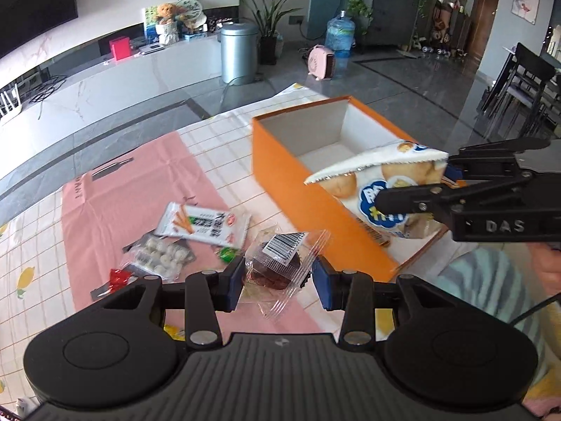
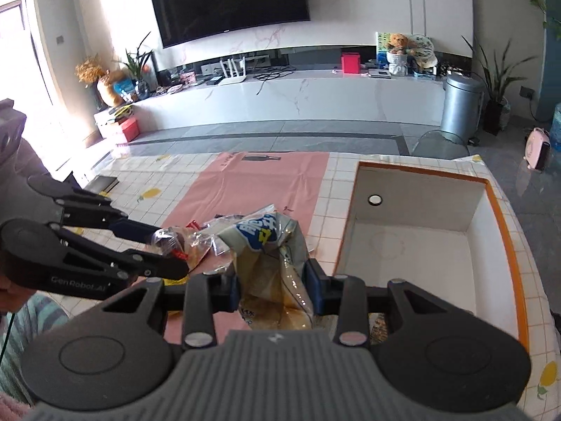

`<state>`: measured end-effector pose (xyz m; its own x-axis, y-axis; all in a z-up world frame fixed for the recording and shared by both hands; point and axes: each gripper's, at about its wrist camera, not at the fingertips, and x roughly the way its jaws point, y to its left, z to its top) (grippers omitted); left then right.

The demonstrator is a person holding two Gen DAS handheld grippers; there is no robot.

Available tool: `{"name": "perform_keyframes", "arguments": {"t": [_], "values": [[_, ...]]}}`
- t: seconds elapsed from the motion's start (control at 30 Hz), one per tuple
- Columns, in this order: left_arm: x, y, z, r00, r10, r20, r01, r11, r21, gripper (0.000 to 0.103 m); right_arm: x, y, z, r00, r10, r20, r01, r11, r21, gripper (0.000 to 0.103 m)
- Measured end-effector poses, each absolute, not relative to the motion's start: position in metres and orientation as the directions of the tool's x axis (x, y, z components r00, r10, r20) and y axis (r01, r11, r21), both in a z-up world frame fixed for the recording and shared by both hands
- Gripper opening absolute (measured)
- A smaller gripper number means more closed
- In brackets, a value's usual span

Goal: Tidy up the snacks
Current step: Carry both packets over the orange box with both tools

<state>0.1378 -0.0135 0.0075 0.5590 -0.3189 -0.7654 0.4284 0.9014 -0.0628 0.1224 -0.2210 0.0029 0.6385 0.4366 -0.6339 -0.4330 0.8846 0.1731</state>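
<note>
My left gripper (image 1: 277, 275) is shut on a clear-wrapped brown cake (image 1: 277, 266) and holds it above the pink mat (image 1: 115, 210). My right gripper (image 2: 273, 280) is shut on a white and blue biscuit bag (image 2: 270, 256), held beside the open orange box (image 2: 505, 231). In the left wrist view the bag (image 1: 378, 189) hangs over the box's (image 1: 280, 161) near wall, with the right gripper (image 1: 417, 189) coming in from the right. The box is empty inside. A biscuit-stick packet (image 1: 203, 224), a bag of white sweets (image 1: 161, 256) and a red candy (image 1: 117, 277) lie on the mat.
The table has a tiled lemon-print cloth (image 2: 508, 386). A grey bin (image 1: 238, 52), a pink heater (image 1: 320, 61) and a water jug (image 1: 339, 35) stand on the floor beyond. Dark chairs (image 1: 526, 77) stand at the right.
</note>
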Motion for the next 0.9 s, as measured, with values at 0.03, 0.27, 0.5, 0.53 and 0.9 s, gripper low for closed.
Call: {"name": "perform_keyframes", "arguments": {"t": [0.03, 0.27, 0.5, 0.53, 0.9], "values": [[0.139, -0.020, 0.010, 0.557, -0.330, -0.762, 0.435, 0.898, -0.071, 0.047, 0.123, -0.229, 0.005, 0.646, 0.435, -0.628, -0.422, 0.888, 0.181, 0.034], [0.150, -0.072, 0.024, 0.547, -0.367, -0.752, 0.499, 0.865, -0.059, 0.047, 0.136, -0.278, 0.014, 0.660, 0.404, -0.634, -0.342, 0.912, 0.226, 0.034], [0.166, -0.125, 0.007, 0.513, -0.405, -0.757, 0.559, 0.827, -0.064, 0.047, 0.152, -0.313, -0.006, 0.625, 0.333, -0.706, -0.288, 0.939, 0.188, 0.034], [0.169, -0.131, 0.003, 0.503, -0.407, -0.762, 0.566, 0.822, -0.065, 0.047, 0.155, -0.318, -0.010, 0.613, 0.329, -0.718, -0.286, 0.940, 0.186, 0.034], [0.197, -0.171, -0.031, 0.395, -0.388, -0.833, 0.638, 0.768, -0.055, 0.047, 0.195, -0.339, -0.035, 0.504, 0.283, -0.816, -0.321, 0.938, 0.127, 0.034]]}}
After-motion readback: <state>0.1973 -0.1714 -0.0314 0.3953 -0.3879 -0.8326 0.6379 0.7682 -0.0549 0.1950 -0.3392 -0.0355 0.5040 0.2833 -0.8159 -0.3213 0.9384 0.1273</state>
